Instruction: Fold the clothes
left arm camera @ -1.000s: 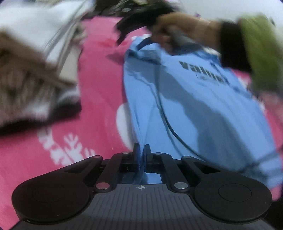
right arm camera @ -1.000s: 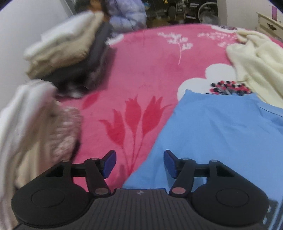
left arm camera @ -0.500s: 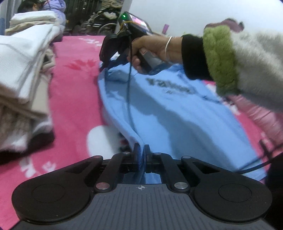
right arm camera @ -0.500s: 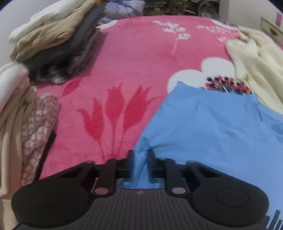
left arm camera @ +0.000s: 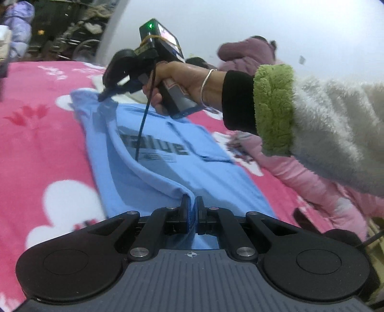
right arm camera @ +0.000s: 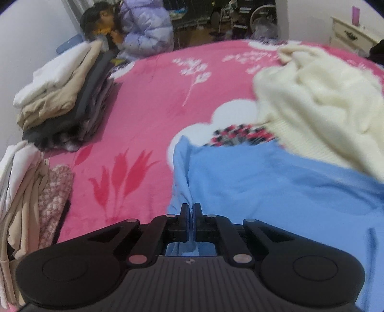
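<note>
Fleece, plush and pink with white flower shapes, covered the bed [right arm camera: 148, 100] under a smooth light-blue T-shirt [left arm camera: 168, 168]. Left gripper [left arm camera: 191, 204] pinched a raised fold of its edge at 6 o'clock. Right gripper [right arm camera: 191, 211], its jaws having just been closing, clamped bunched blue cloth. Fluffy cream sweater [right arm camera: 319, 103] lay at 2 o'clock; folded stacks [right arm camera: 64, 96] at 10.

Even indoor light, soft shadows, heavy fisheye bending

Both views curve strongly at the rims, with dark corners. The cream sweater [right arm camera: 319, 105] and the stacked clothes [right arm camera: 64, 100] smear with motion blur; the fluffy sleeve [left arm camera: 324, 134] looks soft. A faint shadow falls on the blue shirt [left arm camera: 153, 153]. The white wall [left arm camera: 240, 21] looks bright and flat, without glare.
</note>
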`<state>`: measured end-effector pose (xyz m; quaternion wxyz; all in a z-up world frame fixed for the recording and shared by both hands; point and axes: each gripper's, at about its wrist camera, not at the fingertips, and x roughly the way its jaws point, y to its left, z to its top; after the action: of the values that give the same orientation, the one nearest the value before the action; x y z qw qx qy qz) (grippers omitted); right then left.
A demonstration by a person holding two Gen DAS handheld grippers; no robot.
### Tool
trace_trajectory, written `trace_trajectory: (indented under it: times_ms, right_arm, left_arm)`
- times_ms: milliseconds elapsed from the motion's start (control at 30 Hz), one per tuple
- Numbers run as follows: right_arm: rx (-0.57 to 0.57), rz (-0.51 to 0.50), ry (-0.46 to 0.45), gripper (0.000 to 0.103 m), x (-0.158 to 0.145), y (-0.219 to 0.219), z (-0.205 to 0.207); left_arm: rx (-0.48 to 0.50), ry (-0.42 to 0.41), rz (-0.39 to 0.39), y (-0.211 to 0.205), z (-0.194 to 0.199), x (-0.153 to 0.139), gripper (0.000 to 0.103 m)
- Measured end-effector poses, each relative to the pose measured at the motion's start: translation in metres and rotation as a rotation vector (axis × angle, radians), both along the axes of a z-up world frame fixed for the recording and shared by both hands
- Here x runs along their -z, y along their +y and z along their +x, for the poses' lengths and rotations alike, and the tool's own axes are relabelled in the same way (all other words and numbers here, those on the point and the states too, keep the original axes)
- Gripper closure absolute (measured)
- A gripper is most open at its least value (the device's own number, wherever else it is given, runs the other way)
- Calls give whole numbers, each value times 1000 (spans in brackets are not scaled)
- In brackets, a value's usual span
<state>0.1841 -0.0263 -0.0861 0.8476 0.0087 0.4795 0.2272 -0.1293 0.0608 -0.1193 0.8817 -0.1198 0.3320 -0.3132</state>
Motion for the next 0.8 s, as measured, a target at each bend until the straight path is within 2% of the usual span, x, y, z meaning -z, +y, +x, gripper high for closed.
trace_trajectory:
  times_ms: [233, 400, 533, 800]
  right_arm:
    - [41, 4, -61, 100, -30, -67, 4]
    - [71, -1, -88, 101, -41, -118, 10]
    - [99, -2, -85, 101, -38, -158, 12]
    - [156, 36, -69, 101, -19, -234, 8]
  left_arm:
    - [82, 14, -72, -31, 6, -4, 102]
    - [157, 48, -109, -67, 21, -3, 101]
    - [220, 56, -124, -99, 31, 0, 102]
    - [330, 105, -84, -158, 43, 17, 101]
